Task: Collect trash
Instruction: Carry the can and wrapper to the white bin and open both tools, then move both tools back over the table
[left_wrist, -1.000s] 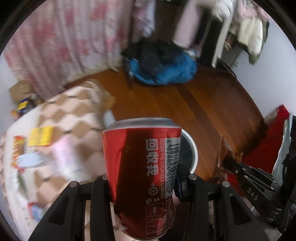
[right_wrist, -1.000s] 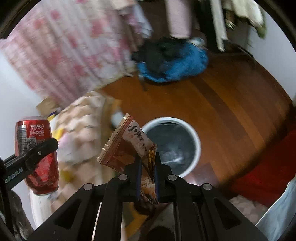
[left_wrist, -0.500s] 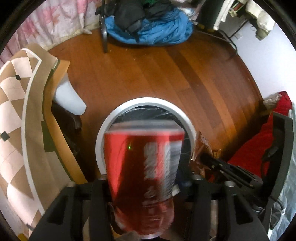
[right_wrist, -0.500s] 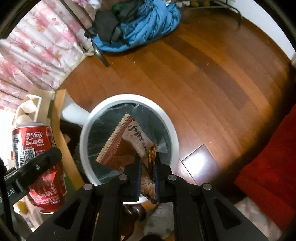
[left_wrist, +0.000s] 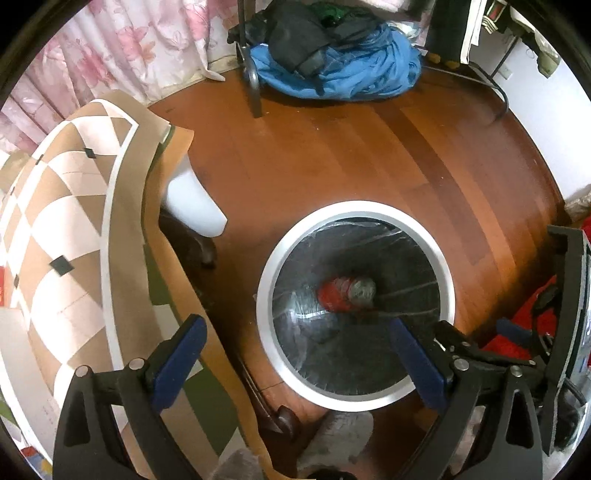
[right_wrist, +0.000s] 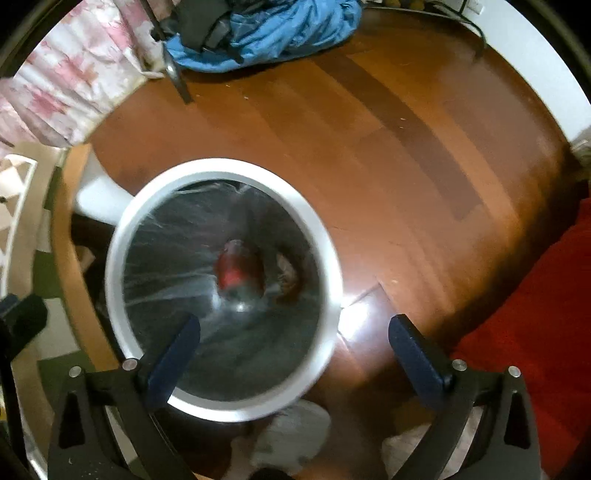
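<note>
Both wrist views look down, sharing bin (left_wrist: 266, 288); right blurry.

Wood floor (left_wrist: 332, 155) — white-rimmed bin (left_wrist: 354, 208), blue cloth heap (left_wrist: 343, 74).

Bin mouth (left_wrist: 354, 208) lying open right under both tongs, nothing blocking the drop. Surface edge (left_wrist: 173, 295) crowding the left tongs' left side. Bare floor (left_wrist: 332, 147) running clear ahead, up to blue bag pile (left_wrist: 354, 77).
</note>
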